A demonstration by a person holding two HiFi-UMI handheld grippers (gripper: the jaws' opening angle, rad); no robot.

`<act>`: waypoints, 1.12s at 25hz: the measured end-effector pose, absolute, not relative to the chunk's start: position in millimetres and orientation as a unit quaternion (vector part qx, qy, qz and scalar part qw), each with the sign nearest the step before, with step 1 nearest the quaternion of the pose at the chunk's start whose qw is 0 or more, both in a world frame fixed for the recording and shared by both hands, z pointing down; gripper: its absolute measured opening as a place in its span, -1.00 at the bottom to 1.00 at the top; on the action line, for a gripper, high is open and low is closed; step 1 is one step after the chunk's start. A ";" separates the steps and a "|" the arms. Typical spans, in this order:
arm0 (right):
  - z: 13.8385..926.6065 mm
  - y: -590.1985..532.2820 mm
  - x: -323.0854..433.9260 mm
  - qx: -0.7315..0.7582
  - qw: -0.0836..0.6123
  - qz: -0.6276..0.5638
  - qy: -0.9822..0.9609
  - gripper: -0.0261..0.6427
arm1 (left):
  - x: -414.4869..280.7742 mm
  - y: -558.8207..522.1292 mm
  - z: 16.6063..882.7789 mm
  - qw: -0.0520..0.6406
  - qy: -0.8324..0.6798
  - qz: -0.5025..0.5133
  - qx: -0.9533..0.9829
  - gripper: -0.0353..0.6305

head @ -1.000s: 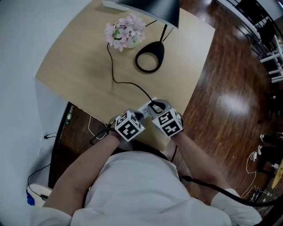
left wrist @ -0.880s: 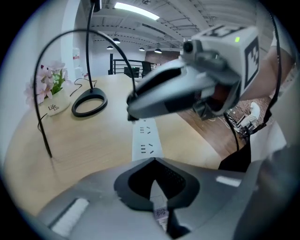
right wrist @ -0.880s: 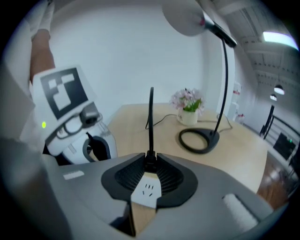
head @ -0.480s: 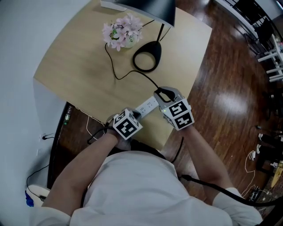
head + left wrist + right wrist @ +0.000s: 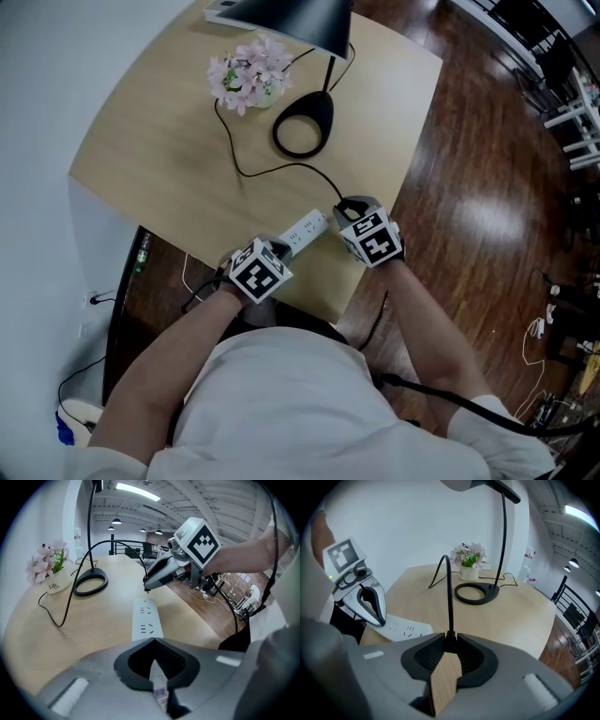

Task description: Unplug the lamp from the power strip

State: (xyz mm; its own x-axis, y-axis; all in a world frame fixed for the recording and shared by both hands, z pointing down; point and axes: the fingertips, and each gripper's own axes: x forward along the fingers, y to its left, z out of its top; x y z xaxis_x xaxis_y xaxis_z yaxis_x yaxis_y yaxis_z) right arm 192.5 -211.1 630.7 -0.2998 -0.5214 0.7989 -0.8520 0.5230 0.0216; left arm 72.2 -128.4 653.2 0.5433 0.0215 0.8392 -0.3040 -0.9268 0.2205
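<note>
A black lamp stands at the far side of the round wooden table. Its black cord runs to the plug, on which my right gripper is shut. The plug hangs free just above the far end of the white power strip, whose sockets are bare. My left gripper is shut on the strip's near end at the table's front edge. In the left gripper view the right gripper hovers over the strip.
A small pot of pink flowers stands left of the lamp base, with the cord looping past it. The table's front edge lies just under my hands. Dark wooden floor lies to the right, and cables hang under the table at the left.
The right gripper pulled the plug out of the strip, swung right with it, and now sits near the strip's far end. The left gripper kept its hold on the strip.
</note>
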 end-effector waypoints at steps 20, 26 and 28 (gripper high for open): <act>656.4 -219.9 191.5 0.460 0.375 0.226 -0.772 -0.53 | 63.9 -152.9 619.3 0.169 -0.119 0.388 0.898 -0.87; 640.8 -206.3 197.1 0.490 0.347 0.225 -0.768 -0.36 | 40.7 -168.4 585.9 0.161 -0.141 0.342 0.915 -0.87; 632.7 -194.8 197.0 0.502 0.337 0.228 -0.763 -0.35 | 26.3 -170.3 576.9 0.165 -0.148 0.327 0.918 -0.87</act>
State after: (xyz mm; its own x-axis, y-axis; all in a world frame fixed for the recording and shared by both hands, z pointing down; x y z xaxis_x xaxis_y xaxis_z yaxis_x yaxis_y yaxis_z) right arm 197.0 -194.8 632.7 -0.2692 -0.6121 0.7436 -0.9195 0.3930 -0.0094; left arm 26.3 -170.3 576.9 0.7418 -0.1642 0.6502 -0.3808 -0.9012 0.2069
